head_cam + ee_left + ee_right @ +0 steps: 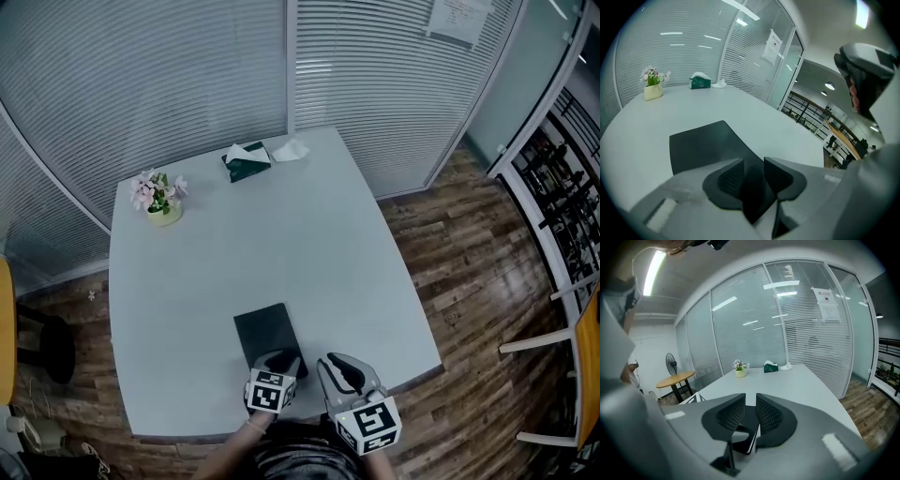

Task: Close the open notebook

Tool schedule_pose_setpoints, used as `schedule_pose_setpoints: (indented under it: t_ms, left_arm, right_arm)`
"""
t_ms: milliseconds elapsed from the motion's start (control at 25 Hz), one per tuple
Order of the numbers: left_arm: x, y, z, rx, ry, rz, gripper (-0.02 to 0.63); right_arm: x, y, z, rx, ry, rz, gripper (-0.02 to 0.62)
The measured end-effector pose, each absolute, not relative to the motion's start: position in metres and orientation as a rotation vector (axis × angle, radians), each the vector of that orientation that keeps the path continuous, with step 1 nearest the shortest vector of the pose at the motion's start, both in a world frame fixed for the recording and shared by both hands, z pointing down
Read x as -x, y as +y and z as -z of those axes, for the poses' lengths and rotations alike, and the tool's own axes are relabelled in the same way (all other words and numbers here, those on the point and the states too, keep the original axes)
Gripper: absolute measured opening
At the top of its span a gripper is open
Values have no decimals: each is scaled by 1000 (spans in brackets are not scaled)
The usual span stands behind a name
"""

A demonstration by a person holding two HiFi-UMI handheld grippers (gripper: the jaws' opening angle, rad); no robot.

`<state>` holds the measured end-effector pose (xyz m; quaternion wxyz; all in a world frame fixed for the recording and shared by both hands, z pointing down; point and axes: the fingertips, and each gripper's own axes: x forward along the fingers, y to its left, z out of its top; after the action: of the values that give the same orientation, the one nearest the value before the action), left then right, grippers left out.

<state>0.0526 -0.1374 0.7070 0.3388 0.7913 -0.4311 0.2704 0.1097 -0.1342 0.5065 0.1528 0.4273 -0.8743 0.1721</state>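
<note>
The black notebook [267,333] is seen lying shut on the pale table [309,234], near its front edge. The left claw [753,171] is held open at the cover's near end (nothing gripped), and the right claw [750,411] is open beside it. A tissue box [247,161] and flower pot [161,199] stand well apart at the far edge. Print on the glass wall's notice [459,19] is unreadable.

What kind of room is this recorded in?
Probably an office meeting room: glass partition walls with blinds all round, a printed notice stuck to the glass, and one large pale table carrying a tissue box and potted flowers.
</note>
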Motion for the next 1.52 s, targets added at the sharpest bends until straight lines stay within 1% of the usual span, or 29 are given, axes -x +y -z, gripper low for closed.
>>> schedule_pose_setpoints:
  t_ms: [720, 1240, 1520]
  left_arm:
    - [-19, -130, -646, -2149, -1176, -561, 143]
    - [12, -119, -605, -2193, -1213, -474, 133]
    - [23, -113, -572, -2250, -1251, -405, 107]
  right_arm:
    - [-82, -130, -516, -1151, -2522, -471, 71]
    - [-44, -128, -522, -1045, -2547, -456, 73]
    - [-25, -125, -524, -989, -2572, -450, 72]
